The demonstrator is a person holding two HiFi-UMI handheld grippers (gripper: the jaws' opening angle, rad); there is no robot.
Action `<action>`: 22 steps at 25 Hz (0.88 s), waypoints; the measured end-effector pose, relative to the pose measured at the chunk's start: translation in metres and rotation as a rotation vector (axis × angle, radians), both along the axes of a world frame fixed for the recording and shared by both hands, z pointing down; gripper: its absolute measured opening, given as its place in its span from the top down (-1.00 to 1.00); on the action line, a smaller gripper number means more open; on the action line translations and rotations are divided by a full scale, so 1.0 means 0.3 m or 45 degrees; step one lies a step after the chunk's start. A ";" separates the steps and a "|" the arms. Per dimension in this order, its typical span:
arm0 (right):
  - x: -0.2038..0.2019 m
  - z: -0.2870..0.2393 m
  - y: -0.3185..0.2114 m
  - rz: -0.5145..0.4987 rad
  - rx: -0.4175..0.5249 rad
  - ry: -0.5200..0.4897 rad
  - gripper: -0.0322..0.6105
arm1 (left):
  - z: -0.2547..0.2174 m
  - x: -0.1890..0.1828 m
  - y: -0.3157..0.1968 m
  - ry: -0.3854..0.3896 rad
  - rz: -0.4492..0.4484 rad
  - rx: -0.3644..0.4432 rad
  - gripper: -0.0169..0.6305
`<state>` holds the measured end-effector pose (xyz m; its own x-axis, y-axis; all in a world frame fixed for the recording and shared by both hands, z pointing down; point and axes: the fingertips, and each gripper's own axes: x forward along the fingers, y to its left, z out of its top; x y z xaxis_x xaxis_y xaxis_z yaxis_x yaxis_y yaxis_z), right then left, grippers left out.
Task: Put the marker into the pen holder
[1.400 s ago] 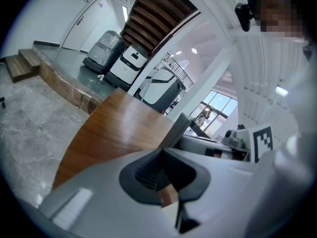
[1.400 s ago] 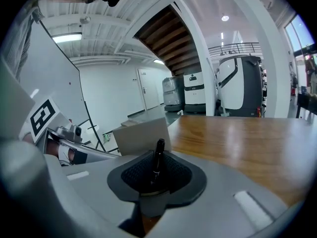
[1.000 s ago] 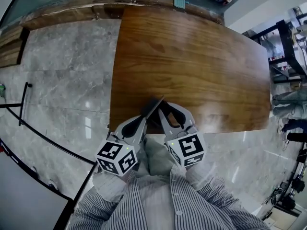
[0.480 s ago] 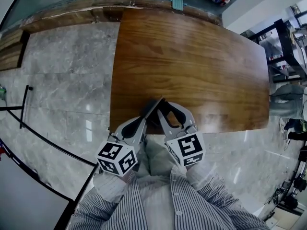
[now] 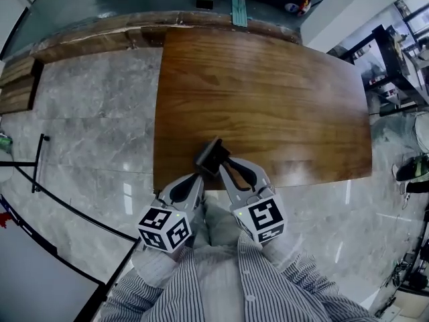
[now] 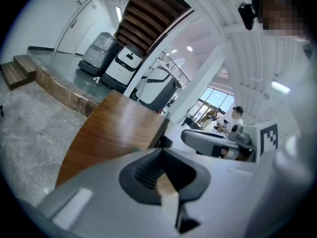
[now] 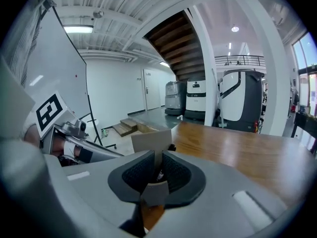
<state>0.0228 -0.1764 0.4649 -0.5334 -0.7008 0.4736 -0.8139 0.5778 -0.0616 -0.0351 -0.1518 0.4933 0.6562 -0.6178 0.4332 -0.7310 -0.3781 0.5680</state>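
The pen holder (image 5: 209,155), a small dark grey box, hangs over the near edge of the wooden table (image 5: 268,92) between my two grippers. My right gripper (image 5: 224,164) is shut on one grey wall of the pen holder (image 7: 151,139), which stands up between its pads. My left gripper (image 5: 200,174) has its jaws together. In the left gripper view the holder's dark edge (image 6: 162,132) rises just past the left gripper's (image 6: 161,151) tips, and I cannot tell whether they pinch it. No marker shows in any view.
Grey marble floor (image 5: 87,133) surrounds the table. A black rail (image 5: 40,173) runs at the left, and a low wooden step (image 5: 80,39) lies beyond the table's far edge. Large grey machines (image 7: 237,100) stand at the back. A person (image 6: 237,117) sits far off.
The holder has turned from edge-on to showing a broad dark face, and both grippers have slid slightly left and nearer along the table's front edge. The head camera has tilted a little.
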 end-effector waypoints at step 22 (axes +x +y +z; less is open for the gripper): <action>0.010 -0.117 0.147 -0.049 -0.038 -0.205 0.90 | -0.158 0.107 0.078 -0.102 0.111 0.188 0.92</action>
